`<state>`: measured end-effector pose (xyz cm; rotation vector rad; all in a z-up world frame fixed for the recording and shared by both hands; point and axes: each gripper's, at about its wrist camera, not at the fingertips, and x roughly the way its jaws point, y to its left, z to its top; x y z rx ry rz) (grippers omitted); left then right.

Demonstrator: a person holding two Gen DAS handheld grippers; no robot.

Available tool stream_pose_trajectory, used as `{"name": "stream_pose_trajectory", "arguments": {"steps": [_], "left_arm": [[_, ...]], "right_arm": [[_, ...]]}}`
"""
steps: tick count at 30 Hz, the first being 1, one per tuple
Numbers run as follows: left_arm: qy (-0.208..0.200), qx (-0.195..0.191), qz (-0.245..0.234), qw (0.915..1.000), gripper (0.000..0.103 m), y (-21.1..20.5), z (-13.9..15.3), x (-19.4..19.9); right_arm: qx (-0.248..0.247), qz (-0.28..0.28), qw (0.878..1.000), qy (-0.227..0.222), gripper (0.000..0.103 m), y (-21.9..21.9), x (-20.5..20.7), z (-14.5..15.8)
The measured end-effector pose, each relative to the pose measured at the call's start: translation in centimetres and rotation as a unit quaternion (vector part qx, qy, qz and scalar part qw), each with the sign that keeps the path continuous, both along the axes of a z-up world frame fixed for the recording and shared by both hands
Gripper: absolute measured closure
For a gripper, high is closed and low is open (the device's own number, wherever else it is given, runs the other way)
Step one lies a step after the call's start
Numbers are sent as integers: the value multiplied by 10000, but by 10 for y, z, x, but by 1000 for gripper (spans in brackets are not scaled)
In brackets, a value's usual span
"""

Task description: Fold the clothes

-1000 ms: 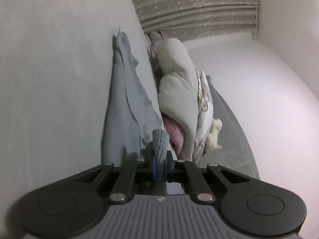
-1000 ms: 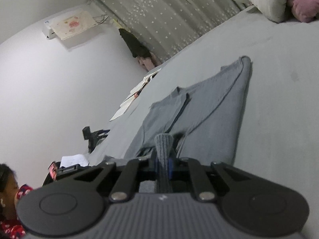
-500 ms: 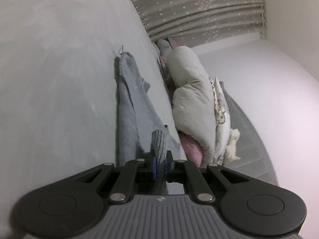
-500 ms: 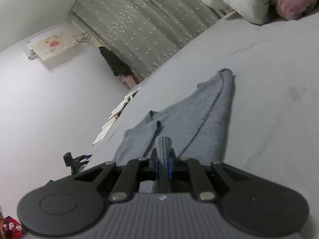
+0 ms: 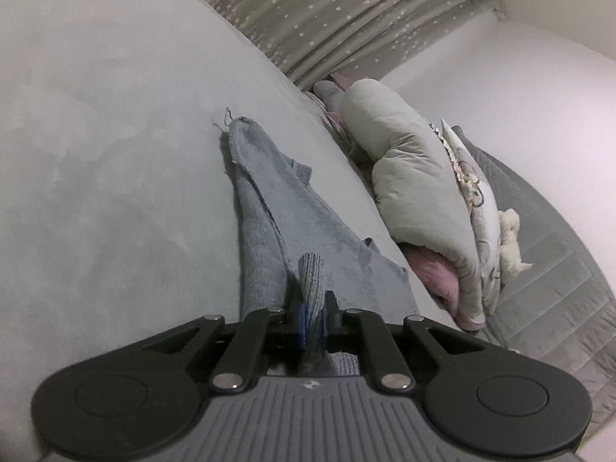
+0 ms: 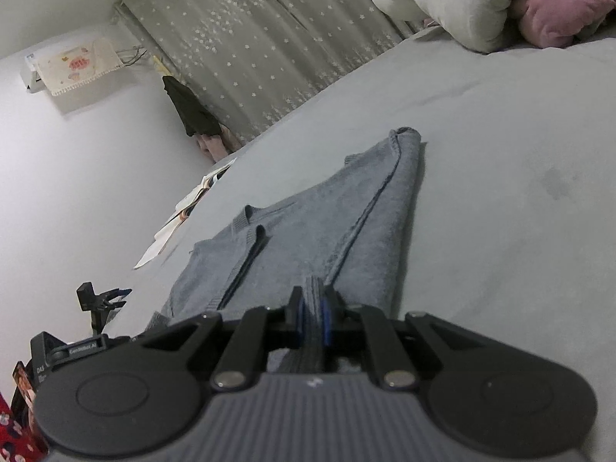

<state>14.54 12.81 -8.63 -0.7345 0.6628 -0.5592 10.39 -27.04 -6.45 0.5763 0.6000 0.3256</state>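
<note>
Now the grey sweater [image 5: 292,208] lies flat on the pale bed [image 5: 115,154], beside the pillows [image 5: 415,177]. Left gripper [image 5: 312,310] and right gripper [image 6: 312,310] each pinch 1 ribbed fold of its hem, jaws starting to open, cloth still between them.

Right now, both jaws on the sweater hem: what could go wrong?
1. Both sets of jaws are opening with ribbed hem between them: the left gripper and right gripper may drop the grey-blue knit sweater before it lies flat.
2. The far sleeve end is bunched, so the fold could set crooked.
3. The cream padded quilt lies close beside the sweater and could snag it.
</note>
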Motion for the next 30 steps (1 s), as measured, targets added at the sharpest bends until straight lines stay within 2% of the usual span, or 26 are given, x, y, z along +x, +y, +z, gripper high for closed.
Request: {"name": "stream_pose_trajectory", "arguments": {"steps": [2,4,6,7,8,9,11,17,21,23,25,27,30], "left_arm": [[-6,53,-5,10000,87,2,3,-4],[-57,245,28,9997,78,4,10,-11],[-80,364,96,9993,63,5,16,-16],[4,396,221,9990,59,7,20,-21],[89,428,346,9984,48,9,24,-26],[173,460,471,9977,33,12,28,-32],[332,522,704,9956,24,16,36,-41],[602,943,605,9919,24,18,41,-71],[662,844,431,9933,24,22,40,-92],[717,774,296,9940,25,24,37,-104],[805,653,199,9944,25,27,34,-111],[949,386,132,9946,28,32,31,-116],[1217,-36,25,9926,33,36,26,-117]], "right_arm": [[-45,-36,10000,-55,78,-2,-3,5],[-153,-79,9997,-147,57,-2,-9,11],[-245,-155,9994,-179,53,-5,-19,18],[-257,-194,9993,-172,52,-7,-24,20],[-156,-302,9994,-72,51,-10,-30,19],[-51,-412,9991,31,49,-13,-35,18],[142,-428,9987,230,49,-15,-43,16],[12,-251,9975,659,49,-11,-64,30],[37,-141,9955,940,49,-16,-88,40],[-4,-128,9946,1027,48,-22,-102,40],[155,-126,9934,1131,49,-29,-116,37],[583,-48,9903,1257,49,-39,-129,31],[956,107,9858,1379,49,-43,-133,24]]}}
